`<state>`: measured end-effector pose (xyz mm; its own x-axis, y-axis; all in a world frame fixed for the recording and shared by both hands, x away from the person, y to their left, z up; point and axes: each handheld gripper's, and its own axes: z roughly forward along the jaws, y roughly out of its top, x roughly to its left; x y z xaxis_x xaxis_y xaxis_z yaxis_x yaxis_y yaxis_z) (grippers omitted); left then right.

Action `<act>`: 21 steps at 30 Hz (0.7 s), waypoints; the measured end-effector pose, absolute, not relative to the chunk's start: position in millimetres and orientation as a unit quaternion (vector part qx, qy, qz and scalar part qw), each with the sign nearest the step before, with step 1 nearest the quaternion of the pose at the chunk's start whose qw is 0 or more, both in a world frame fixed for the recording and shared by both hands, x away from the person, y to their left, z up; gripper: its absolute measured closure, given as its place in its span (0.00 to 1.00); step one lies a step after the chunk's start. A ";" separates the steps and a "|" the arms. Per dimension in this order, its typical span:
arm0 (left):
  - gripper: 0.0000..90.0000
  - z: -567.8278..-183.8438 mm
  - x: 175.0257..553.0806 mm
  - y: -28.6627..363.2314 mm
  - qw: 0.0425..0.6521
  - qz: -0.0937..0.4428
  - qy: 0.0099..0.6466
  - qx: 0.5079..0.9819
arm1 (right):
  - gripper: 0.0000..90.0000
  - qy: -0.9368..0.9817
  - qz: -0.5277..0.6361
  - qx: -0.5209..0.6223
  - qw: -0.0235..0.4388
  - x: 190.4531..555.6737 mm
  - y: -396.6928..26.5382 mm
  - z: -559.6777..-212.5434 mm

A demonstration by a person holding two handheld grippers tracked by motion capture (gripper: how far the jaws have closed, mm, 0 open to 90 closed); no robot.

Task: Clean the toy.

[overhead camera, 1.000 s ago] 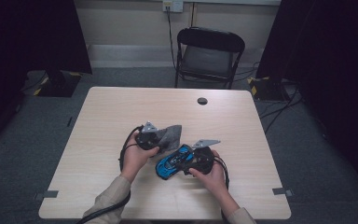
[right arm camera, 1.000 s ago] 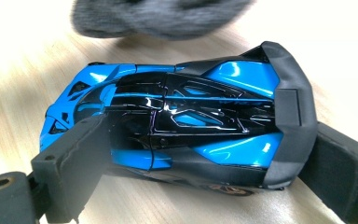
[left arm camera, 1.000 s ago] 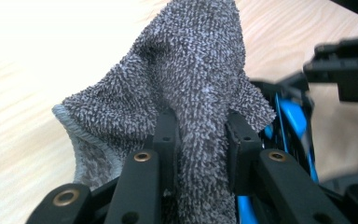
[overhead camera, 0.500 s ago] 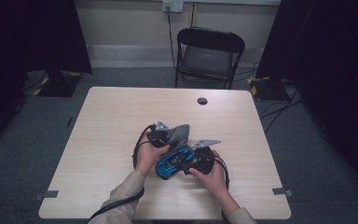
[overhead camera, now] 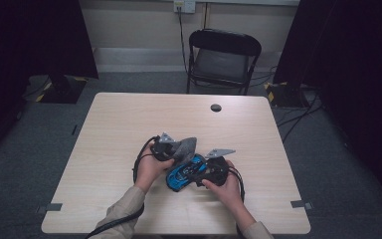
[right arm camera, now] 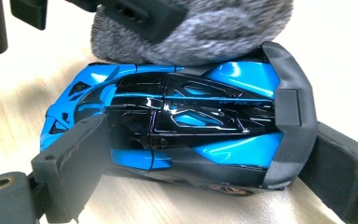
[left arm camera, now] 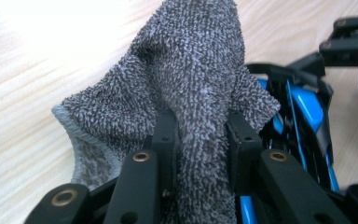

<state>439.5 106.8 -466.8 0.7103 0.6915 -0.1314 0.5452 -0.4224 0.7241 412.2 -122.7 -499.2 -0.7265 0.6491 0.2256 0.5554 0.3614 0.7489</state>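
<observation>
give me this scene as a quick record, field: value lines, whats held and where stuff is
surface: light wooden table
left hand-held gripper: shut on grey towel cloth
right hand-held gripper: shut on blue and black toy car, one jaw at each end
cloth vs car: cloth pressed against the car's far side in the right gripper view
car position: near the table's middle, toward the person's edge
other on table: small dark round spot near the far edge
behind table: black folding chair

The right gripper's (right arm camera: 186, 154) jaws clamp a blue toy car (right arm camera: 177, 121), grey cloth (right arm camera: 205, 32) touching it.
</observation>
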 end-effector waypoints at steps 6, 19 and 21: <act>0.77 -468.6 429.1 120.9 0.388 0.089 0.367 0.841 | 0.08 0.823 0.431 0.366 0.054 412.0 -122.5 -499.2; 0.77 -467.0 405.9 149.7 0.388 0.089 0.366 0.841 | 0.08 0.824 0.432 0.364 0.053 410.7 -120.1 -499.5; 0.77 -466.7 403.6 152.4 0.389 0.088 0.367 0.841 | 0.08 0.824 0.432 0.362 0.052 410.4 -118.8 -499.6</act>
<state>403.6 152.4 -466.7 0.7155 0.6848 -0.1378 0.5485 -0.4287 0.7179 410.4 -118.8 -499.6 -0.7331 0.6410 0.2271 0.5512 0.3645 0.7505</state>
